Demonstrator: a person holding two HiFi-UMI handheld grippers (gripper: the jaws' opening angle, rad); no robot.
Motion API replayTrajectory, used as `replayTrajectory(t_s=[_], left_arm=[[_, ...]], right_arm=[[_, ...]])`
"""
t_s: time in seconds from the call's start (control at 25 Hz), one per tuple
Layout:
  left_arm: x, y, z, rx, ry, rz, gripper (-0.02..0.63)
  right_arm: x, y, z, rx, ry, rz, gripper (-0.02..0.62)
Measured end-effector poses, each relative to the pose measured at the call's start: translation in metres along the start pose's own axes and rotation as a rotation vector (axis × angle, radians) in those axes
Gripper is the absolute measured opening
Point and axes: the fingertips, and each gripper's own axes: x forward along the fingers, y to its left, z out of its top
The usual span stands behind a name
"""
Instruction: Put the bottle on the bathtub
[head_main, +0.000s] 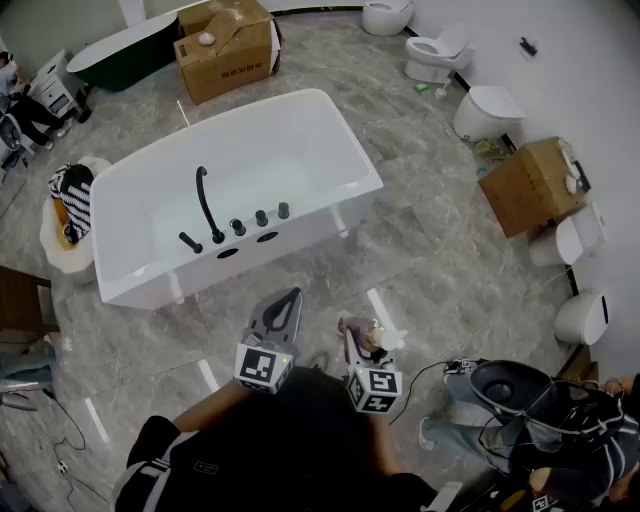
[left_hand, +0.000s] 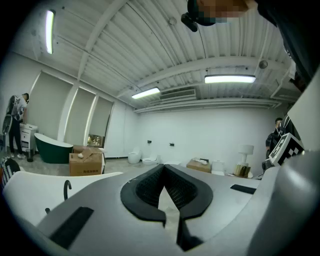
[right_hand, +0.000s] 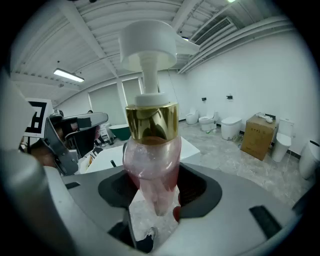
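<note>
- Bottle is standing upright in my right gripper, whose fingers are clamping its pink body from both sides.
- Its gold collar and white pump head are rising above those fingers.
- I am holding the bottle over the grey marble floor, on my side of the white bathtub and not touching it.
- My left gripper is hanging just beside the right one, pointing toward the bathtub.
- Its fingers are resting closed, tips meeting, with nothing between them.
- A black faucet is curving up from the bathtub's near rim, with dark knobs sitting in a row beside it.
</note>
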Motion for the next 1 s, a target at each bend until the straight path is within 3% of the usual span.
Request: replayTrajectory(t_s=[0.28,0.44,1.0], left_arm=[[-0.01,-0.002,-0.002,-0.001,0.014,0.004,0.015],[-0.013,-0.006,-0.005,0.045,0.034,-0.008,0.015],[-0.011,-0.038,-0.01,0.015,0.028,0.032,0.015]], right_arm=[[-0.007,0.005,-0.003,0.003,-0.001,0.005,0.222],[-0.011,0.005,-0.004,0.005,-0.005,0.007,0.222],[-0.036,-0.025,-0.016,0.036,-0.014,0.027,0.222]])
